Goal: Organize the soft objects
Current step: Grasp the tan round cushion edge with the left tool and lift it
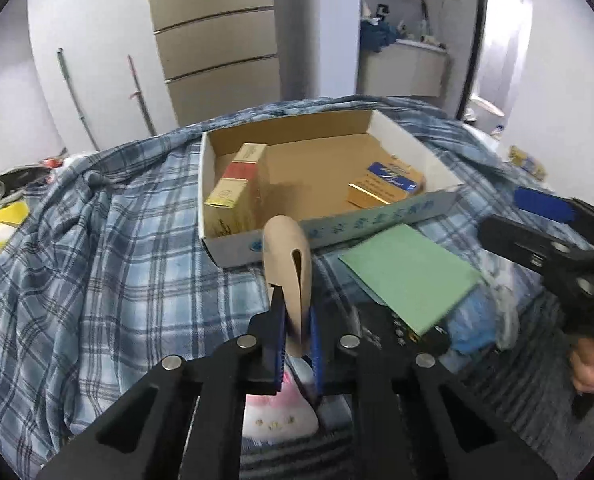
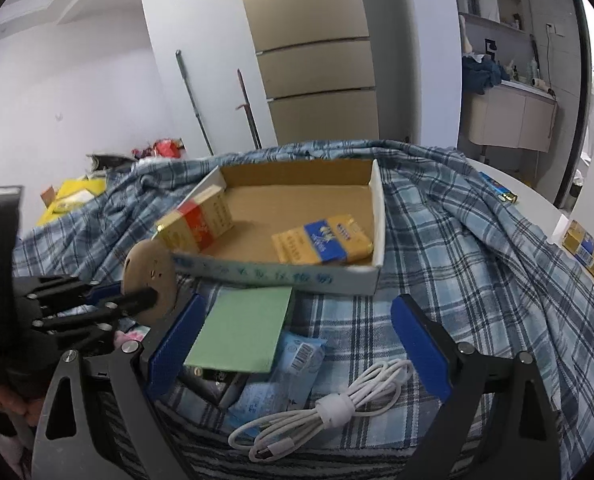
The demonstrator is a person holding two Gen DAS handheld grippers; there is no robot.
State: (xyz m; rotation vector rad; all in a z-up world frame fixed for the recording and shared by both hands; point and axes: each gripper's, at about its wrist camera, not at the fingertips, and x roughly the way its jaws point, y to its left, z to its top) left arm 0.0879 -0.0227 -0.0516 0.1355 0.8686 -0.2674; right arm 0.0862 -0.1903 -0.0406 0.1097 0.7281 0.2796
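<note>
The left tongs [image 1: 297, 332] are closed on a tan insole [image 1: 287, 258], pinching its lower end between the blue pads so that the insole stands upright, its rounded top rising in front of the near wall of the cardboard box [image 1: 381, 222]. From the right wrist view the same insole [image 2: 151, 276] shows just off the box's near left corner, with the black fingers of the left tongs [image 2: 137, 300] clamped across it.

The box [image 2: 281, 276] sits on a blue plaid cloth [image 2: 457, 260] that covers the counter. Inside the box, a red and gold packet [image 2: 197, 224] leans against the left wall and a blue and yellow packet [image 2: 323, 240] lies flat near the right wall. Just in front of the box's near wall lies a green sheet [image 2: 241, 328], overlapping some pale blue packets [image 2: 297, 364] on the cloth. Nearer the camera than the box, a coiled white cable [image 2: 329, 408] rests on the cloth.

The right tongs [image 2: 297, 344] are spread wide with nothing between the blue pads, hanging over the cable and the green sheet in front of the box. Below the left tongs, a white and pink soft item [image 1: 281, 412] lies on the cloth, partly hidden, so what it is cannot be told.
</note>
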